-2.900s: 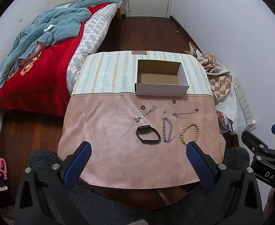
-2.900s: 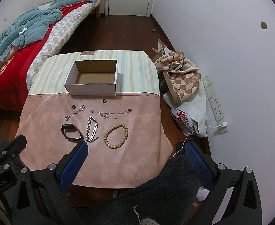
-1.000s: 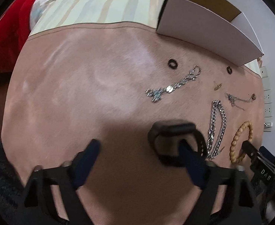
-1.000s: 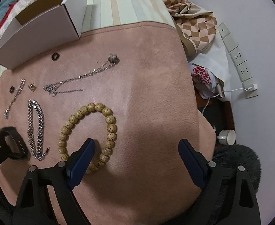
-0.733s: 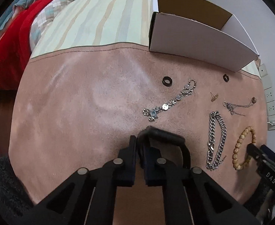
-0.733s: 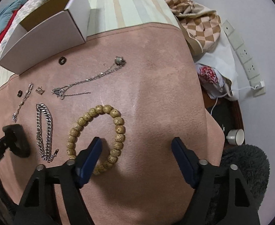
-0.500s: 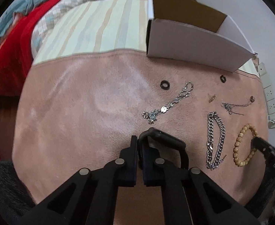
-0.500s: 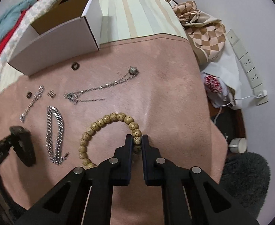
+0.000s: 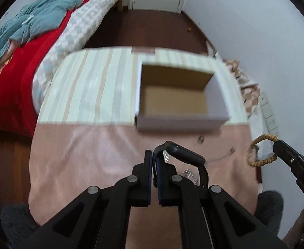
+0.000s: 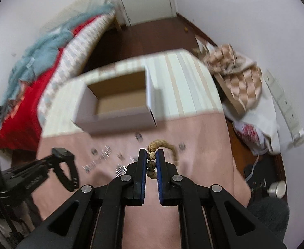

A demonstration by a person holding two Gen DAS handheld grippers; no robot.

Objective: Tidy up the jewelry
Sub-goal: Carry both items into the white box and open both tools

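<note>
- Left wrist view: left gripper (image 9: 155, 161) clamped on one side of a black wristband (image 9: 181, 157), held clear above the pink tablecloth (image 9: 85, 155)
- Loop of the black wristband arching to the right of the closed fingers, lower part hidden behind the gripper body
- Right wrist view: right gripper (image 10: 152, 157) pinched on a wooden bead bracelet (image 10: 164, 145), beads stacked between the blue pads (image 10: 144, 166), rest of the loop curving up and to the right
- Seen from the left wrist view, same wooden bead bracelet (image 9: 259, 151) hanging as a ring off the tip of the right gripper (image 9: 276, 145), lifted off the cloth near the right edge of the table
- Open white cardboard box (image 9: 181, 122) resting where the pink cloth meets the striped cloth (image 9: 93, 87), brown interior with nothing visible inside
- Box just beyond both grippers, neither piece over its opening
- Several small silver pieces (image 10: 102, 157) scattered on the pink cloth between box and grippers, too blurred to identify one by one
- Small dark ring (image 9: 201, 139) on the cloth just in front of the box
- Bed with red cover (image 9: 17, 66) and teal blanket (image 9: 42, 18) to the left of the table
- Checked bag (image 10: 234, 78) on the floor to the right, beside the wall
</note>
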